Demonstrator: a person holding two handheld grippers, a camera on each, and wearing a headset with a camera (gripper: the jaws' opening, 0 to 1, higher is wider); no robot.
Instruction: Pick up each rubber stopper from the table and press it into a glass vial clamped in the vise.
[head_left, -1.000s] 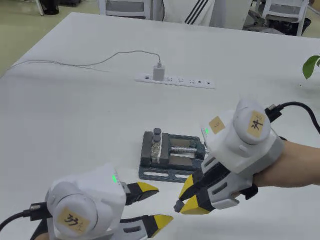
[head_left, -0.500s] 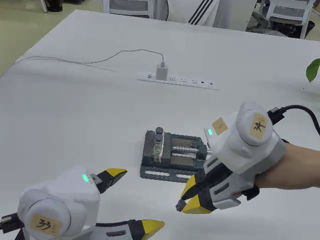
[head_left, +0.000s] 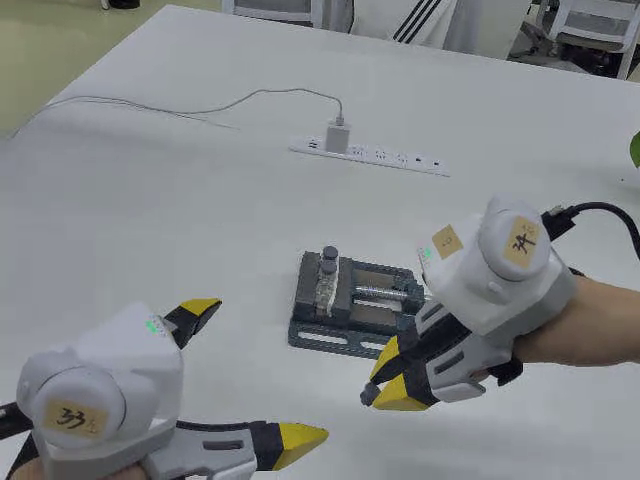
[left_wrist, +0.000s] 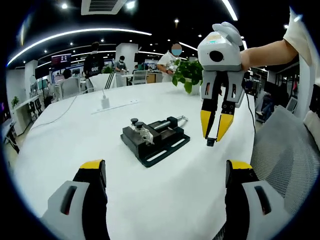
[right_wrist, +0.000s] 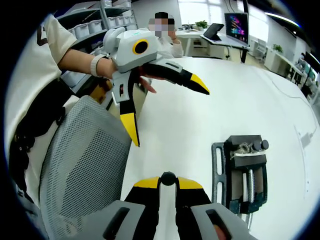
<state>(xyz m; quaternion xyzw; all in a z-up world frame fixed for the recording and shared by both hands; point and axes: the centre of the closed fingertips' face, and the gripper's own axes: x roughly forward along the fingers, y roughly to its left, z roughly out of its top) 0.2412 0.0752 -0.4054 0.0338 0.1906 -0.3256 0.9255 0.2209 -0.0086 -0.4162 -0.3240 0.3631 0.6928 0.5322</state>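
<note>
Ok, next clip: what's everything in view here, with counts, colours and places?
vise: one, dark grey, mid-table
vials: two, clear glass with dark caps, clamped in the vise
rubber stopper: one, dark grey, pinched at the right tongs' tips
power strip: one, white, far side of the table
charger: one, white, plugged into the strip
cable: one, pale, trailing left from the charger
table: one, white
chair: one, grey mesh, beside the table
plant: one, green, table edge
left tongs: yellow-tipped, open, near edge
right tongs: yellow-tipped, shut, beside the vise

Dark stopper (right_wrist: 167, 178) aloft; vials (head_left: 327, 272) in vise (head_left: 352, 322)
</note>
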